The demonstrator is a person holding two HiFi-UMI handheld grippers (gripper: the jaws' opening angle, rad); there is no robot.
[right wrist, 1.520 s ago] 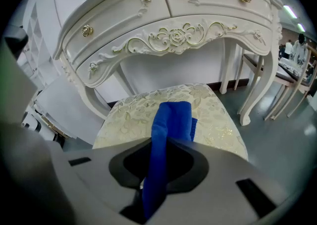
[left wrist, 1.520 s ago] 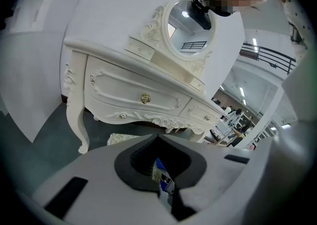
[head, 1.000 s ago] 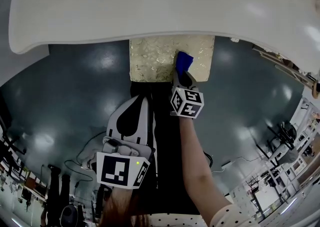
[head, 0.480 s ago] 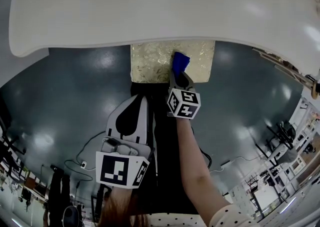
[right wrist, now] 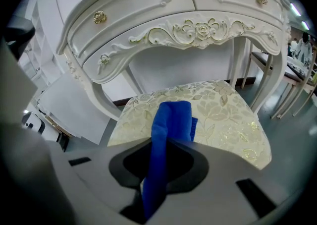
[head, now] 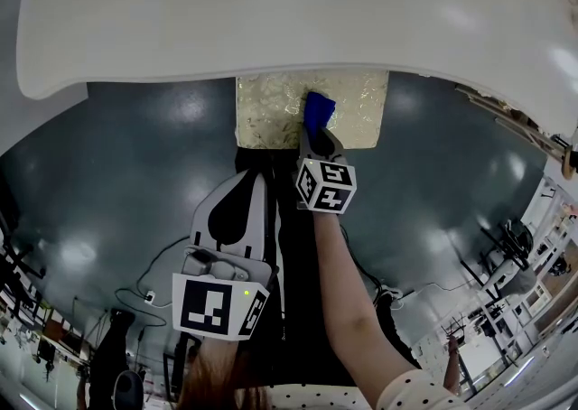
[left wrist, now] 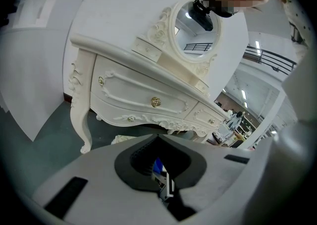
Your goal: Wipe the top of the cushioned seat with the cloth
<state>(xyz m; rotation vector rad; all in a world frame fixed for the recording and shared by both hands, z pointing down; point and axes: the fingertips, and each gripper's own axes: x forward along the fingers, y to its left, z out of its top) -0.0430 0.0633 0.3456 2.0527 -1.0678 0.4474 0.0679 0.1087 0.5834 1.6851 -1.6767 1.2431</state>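
Two grippers are in play, and we take them nearest first. The left gripper [left wrist: 158, 142] is held back close to the body, well short of the seat. Its fingers are closed together with nothing between them, so it takes no part in the work at this moment.

Further out, the right gripper [right wrist: 166, 145] reaches forward with its fingers clamped tight on the blue cloth [right wrist: 171, 120]. The free end of the cloth hangs onto the cushioned seat [right wrist: 225, 115], and in the head view it lies near the middle of the seat's visible width. We judge that it touches the fabric, though we cannot tell how firmly.

We read this as the wiping step itself, under way rather than finished, since one strip of cloth covers little of the floral top. The next move calls for keeping the cloth pressed down and drawing it sideways over the bare parts to its left and right. It also means reaching the far part of the seat, tucked below the white desk [head: 289, 11].

The cloth's long axis runs in line with the fingers, away from us, and its folded end points toward the desk's carved front.
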